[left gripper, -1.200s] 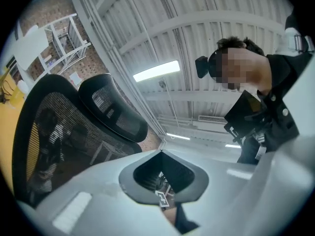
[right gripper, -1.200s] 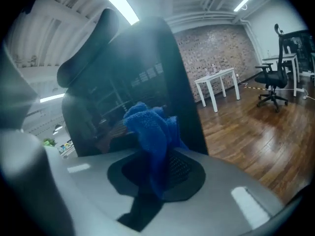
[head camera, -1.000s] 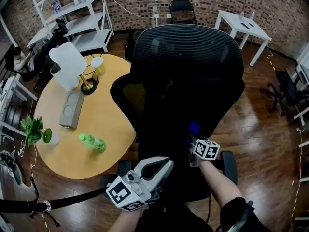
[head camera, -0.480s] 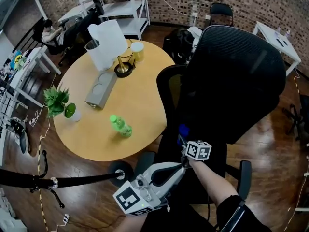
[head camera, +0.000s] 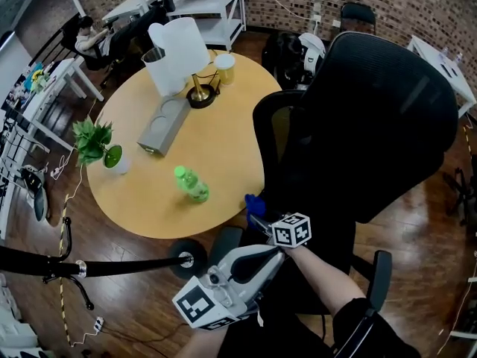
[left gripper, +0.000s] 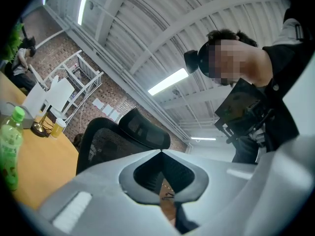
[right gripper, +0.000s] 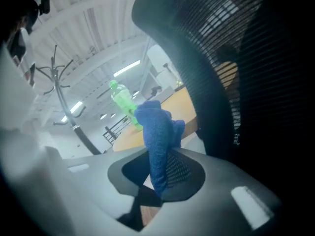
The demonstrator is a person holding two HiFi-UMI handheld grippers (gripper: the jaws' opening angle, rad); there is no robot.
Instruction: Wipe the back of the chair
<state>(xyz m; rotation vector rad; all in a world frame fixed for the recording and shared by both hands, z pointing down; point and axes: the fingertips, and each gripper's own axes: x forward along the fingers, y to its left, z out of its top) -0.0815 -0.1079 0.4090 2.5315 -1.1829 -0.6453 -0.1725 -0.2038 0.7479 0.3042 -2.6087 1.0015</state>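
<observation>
The right gripper (right gripper: 158,181) pinches a blue cloth (right gripper: 156,129) between its jaws. The chair's back (head camera: 376,103) stands just to the right of that cloth, its dark mesh running upright, close by though I cannot tell if they touch. The left gripper (left gripper: 161,152) sits farther back toward the person, jaws pressed together on nothing. The right one is probably nearer for the wipe.
</observation>
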